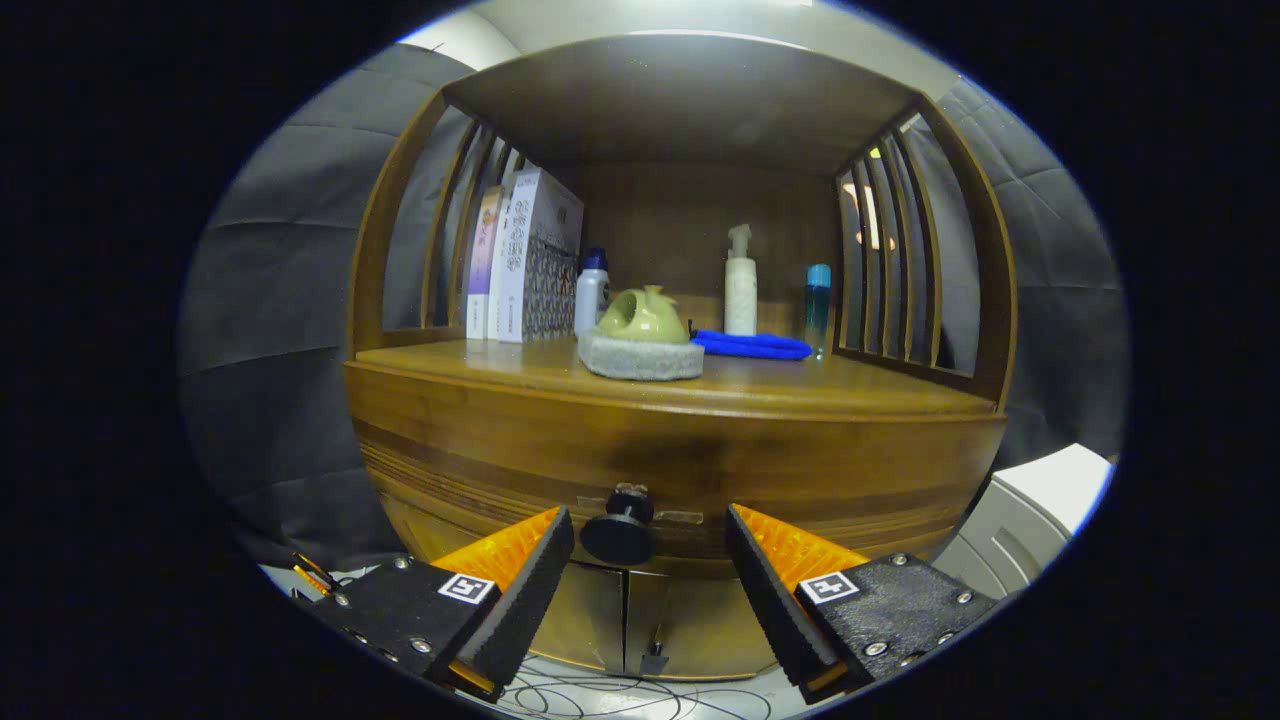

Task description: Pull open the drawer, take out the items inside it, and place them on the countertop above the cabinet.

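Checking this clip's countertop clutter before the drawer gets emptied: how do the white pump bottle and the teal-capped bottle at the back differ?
The white pump bottle is opaque white, while the teal-capped bottle is see-through and bluish. The pump bottle has a dispenser head; the other has a plain teal cap. The pump bottle looks taller and wider. Both stand upright on the countertop, flanking the blue cloth. The claw is open, its fingers either side of the drawer knob.
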### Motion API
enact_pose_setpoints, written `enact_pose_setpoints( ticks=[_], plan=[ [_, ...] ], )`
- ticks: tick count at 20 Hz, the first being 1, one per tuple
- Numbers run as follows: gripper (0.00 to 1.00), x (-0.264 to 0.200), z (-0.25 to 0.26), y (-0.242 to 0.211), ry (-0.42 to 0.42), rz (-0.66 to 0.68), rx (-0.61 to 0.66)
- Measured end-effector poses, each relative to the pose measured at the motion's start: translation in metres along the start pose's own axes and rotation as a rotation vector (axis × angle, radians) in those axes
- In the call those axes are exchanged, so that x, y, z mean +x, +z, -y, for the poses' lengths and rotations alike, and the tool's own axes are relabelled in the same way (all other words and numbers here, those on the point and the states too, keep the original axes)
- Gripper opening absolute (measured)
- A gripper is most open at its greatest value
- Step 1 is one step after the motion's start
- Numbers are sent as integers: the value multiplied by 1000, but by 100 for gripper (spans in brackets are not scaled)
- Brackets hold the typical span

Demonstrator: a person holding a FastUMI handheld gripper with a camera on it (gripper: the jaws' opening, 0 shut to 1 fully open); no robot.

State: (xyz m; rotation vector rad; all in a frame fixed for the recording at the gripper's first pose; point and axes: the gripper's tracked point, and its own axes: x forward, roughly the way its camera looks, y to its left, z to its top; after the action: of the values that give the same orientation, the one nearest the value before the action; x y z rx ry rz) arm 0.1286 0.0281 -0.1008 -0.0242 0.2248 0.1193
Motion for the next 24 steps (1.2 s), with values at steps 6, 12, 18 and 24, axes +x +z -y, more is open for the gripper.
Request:
enact_pose_setpoints(
  ticks=[6, 12, 18, 24],
  plan=[
    [95, -38, 17, 56, -42, 77, 34],
    [95, -92, 16, 99, -66, 139, 55],
    [95, -144, 1, 117, -69, 198, 64],
    [95, -164, -15, 94, -68, 209, 68]
  ],
)
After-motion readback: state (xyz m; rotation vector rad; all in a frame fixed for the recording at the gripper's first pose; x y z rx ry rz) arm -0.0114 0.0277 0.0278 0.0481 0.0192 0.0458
